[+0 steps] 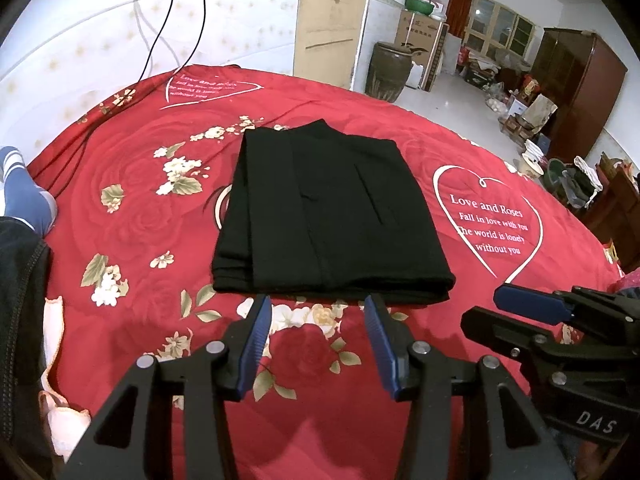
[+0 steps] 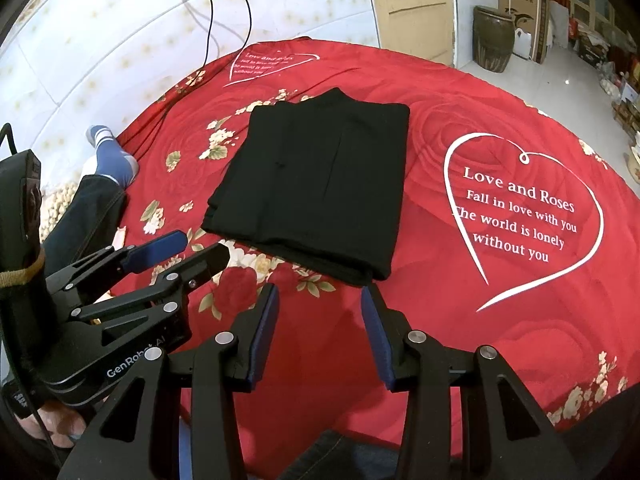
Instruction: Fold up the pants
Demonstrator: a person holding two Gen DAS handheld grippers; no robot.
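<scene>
- Red rose bedspread (image 1: 132, 216) fills the view; folded black pants (image 1: 328, 216) lie at its middle.
- Left gripper (image 1: 318, 308) and right gripper (image 2: 320, 294) hover just short of the pants, jaws apart, empty.
- Beyond the bedspread: brown jar (image 1: 390, 70), wooden wardrobe (image 1: 580, 88).

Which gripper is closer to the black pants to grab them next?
Probably left: the left gripper points at the middle of the pants' near edge; the right gripper faces only their corner.

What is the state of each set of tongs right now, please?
Left tongs: open, holding nothing, just short of the folded black pants.
Right tongs: open, holding nothing, just short of the pants.
</scene>
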